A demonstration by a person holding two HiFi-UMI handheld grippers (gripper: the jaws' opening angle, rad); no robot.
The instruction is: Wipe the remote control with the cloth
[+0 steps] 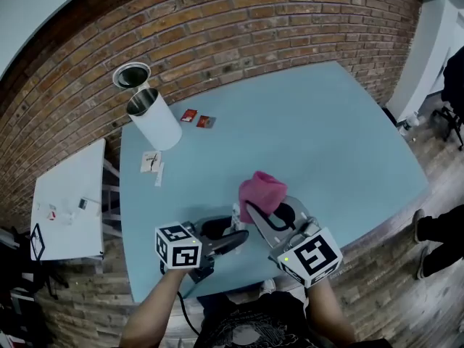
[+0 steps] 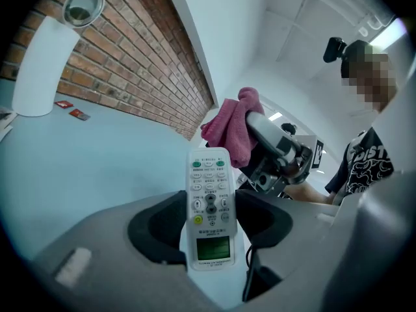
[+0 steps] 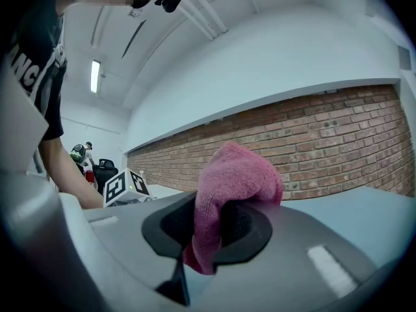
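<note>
Colours and patterns on and around the table.
White plastic remote control (image 2: 210, 207) with green and yellow buttons and a green screen; pink terry cloth (image 3: 237, 174); pale blue table top (image 1: 326, 136); red-brown brick wall (image 1: 217, 27); black-and-white square-patterned marker cube (image 1: 179, 246).

Our left tool (image 1: 235, 232) and right tool (image 1: 270, 212) are smooth grey moulded shells with black padded recesses around the jaws. Each carries a white cube printed with black square markers: the left cube (image 1: 178, 246) and the right cube (image 1: 312, 256), which also shows a small green light (image 1: 288, 258). A thin black cable (image 1: 181, 309) trails below the left one. We wear a black short-sleeved T-shirt (image 1: 254, 326) with a pale print
</note>
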